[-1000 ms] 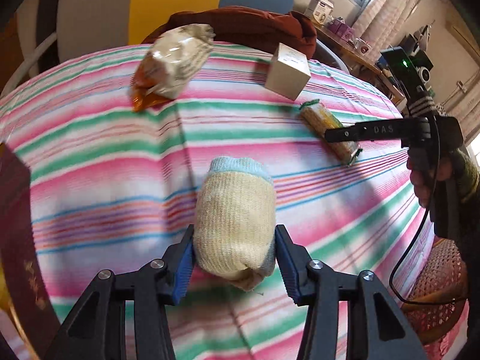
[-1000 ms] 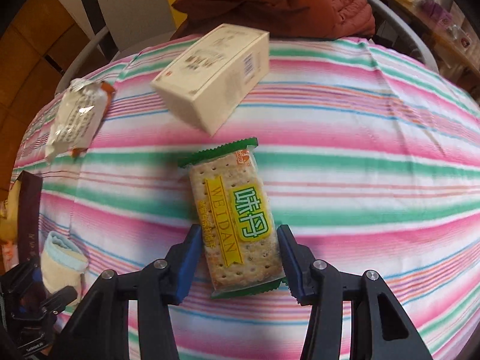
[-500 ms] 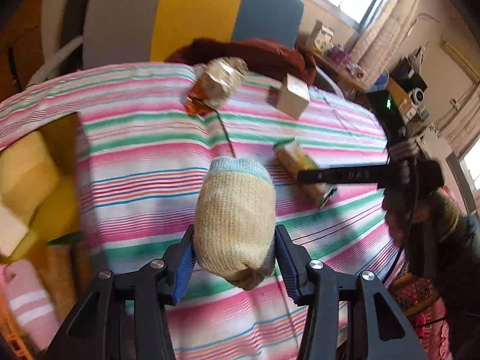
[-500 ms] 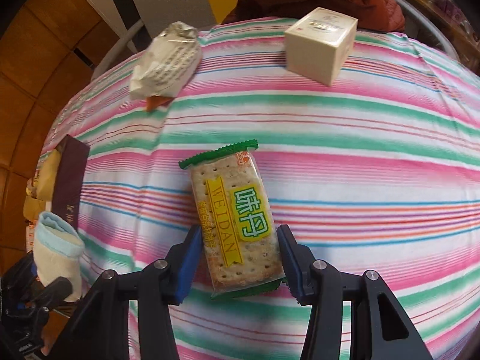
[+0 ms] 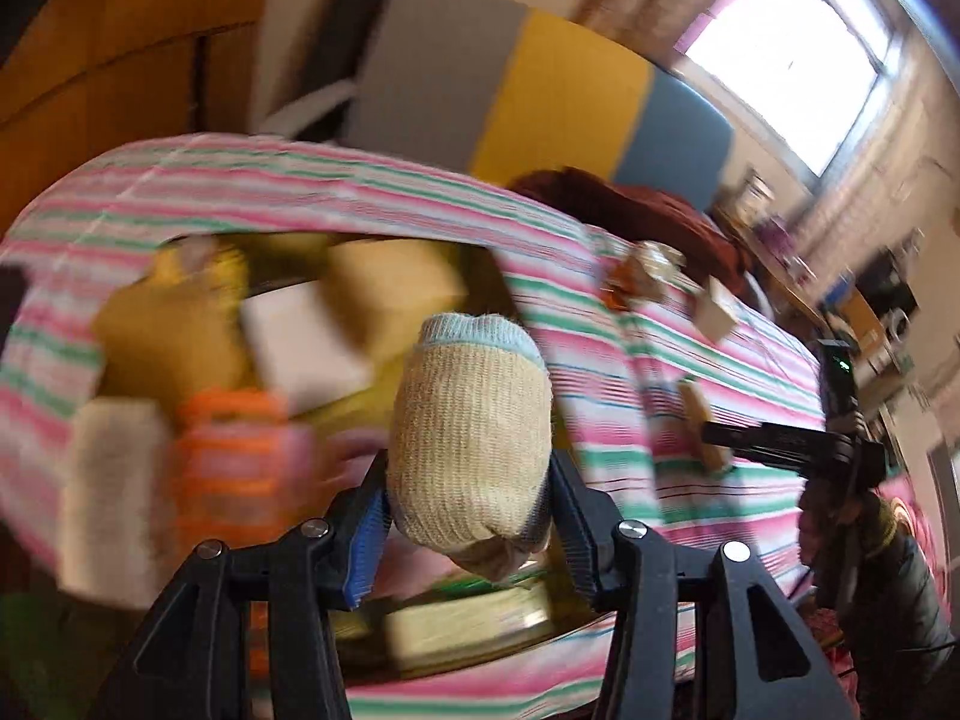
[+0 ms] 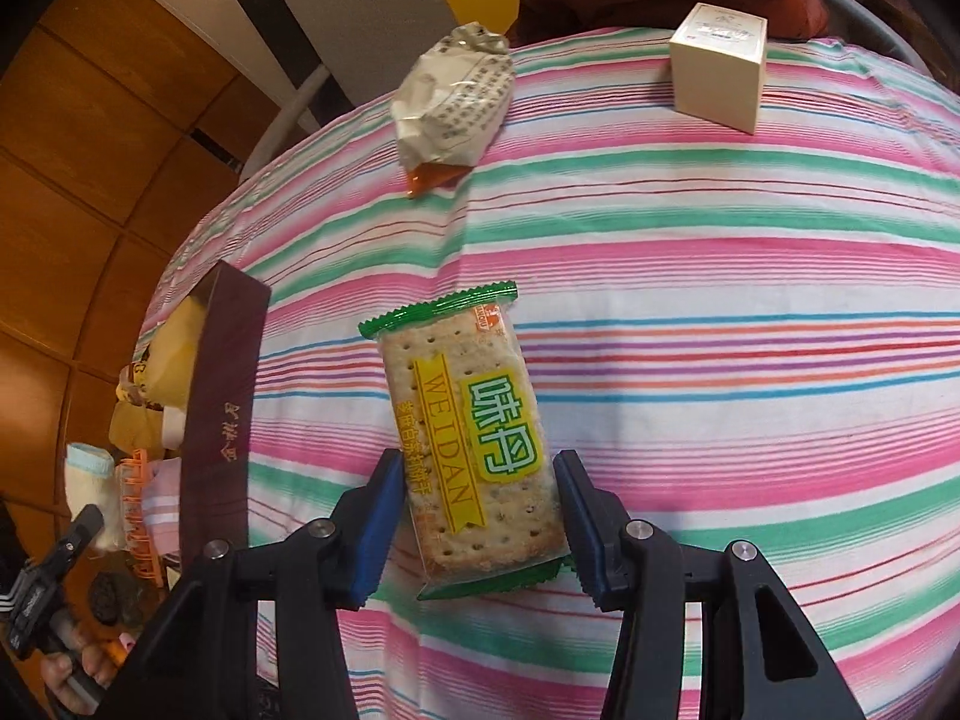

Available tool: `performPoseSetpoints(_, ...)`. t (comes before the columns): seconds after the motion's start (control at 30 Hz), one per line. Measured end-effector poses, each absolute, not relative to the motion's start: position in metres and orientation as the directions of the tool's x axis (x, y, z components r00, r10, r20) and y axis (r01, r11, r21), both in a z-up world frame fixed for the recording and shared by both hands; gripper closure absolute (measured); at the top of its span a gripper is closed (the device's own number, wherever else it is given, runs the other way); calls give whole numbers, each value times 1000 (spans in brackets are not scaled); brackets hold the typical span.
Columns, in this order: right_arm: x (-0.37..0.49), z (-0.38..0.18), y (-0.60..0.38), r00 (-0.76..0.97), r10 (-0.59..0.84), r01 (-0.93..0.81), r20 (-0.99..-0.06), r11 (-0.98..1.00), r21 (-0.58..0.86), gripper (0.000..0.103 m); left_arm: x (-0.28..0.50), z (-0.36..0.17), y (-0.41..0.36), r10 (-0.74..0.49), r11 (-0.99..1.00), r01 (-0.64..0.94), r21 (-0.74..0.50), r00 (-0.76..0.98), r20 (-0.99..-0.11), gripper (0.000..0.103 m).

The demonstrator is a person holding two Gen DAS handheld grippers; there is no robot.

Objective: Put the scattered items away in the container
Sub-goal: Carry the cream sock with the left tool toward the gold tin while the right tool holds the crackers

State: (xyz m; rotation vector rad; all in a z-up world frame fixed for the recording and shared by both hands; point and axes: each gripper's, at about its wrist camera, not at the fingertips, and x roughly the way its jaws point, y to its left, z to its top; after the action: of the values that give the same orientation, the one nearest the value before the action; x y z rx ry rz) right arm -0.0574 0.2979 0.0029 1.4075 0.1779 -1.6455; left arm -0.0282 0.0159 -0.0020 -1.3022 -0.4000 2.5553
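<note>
Right now I have the rolled sock (image 5: 471, 438) pinched between the pads of my left gripper (image 5: 468, 510), carried clear of the striped desk (image 5: 690, 360), and behind and below it I see the container (image 6: 225, 396), a dark-walled box off the desk edge. That view is badly smeared, so I can only make out yellow, white and orange-striped shapes in there, not what each one is. My right gripper (image 6: 477, 525) is closed on the cracker packet (image 6: 465, 450), gripping its near end while the rest sticks out forward over the desk.

So I judge this as the carry step: both items are picked up and not yet dropped. Next I need to let the sock go over the open box. Ahead of my right gripper, the crumpled snack bag (image 6: 453, 102) and the cream carton (image 6: 720, 63) lie well apart on the desk, waiting.
</note>
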Motion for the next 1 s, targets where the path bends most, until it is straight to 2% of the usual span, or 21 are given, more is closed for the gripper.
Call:
performPoseSetpoints(0.23, -25, 14, 286, 104, -571, 728, -814, -514, 454, 52, -2, -16, -20, 324, -926, -38, -375, -589, -740, 53)
performPoseSetpoints(0.43, 2, 29, 278, 108, -599, 756, -794, -469, 456, 52, 3, -31, -17, 340, -920, -36, -390, -570, -748, 53)
performPoseSetpoints(0.57, 18, 40, 271, 101, -608, 786, -787, -436, 438, 52, 6, -35, -9, 302, -940, -51, -337, -585, -752, 53)
performPoseSetpoints(1.0, 45, 53, 257, 112, -621, 819, -776, -385, 426, 52, 7, -33, -20, 351, -914, -48, -402, -589, -727, 52)
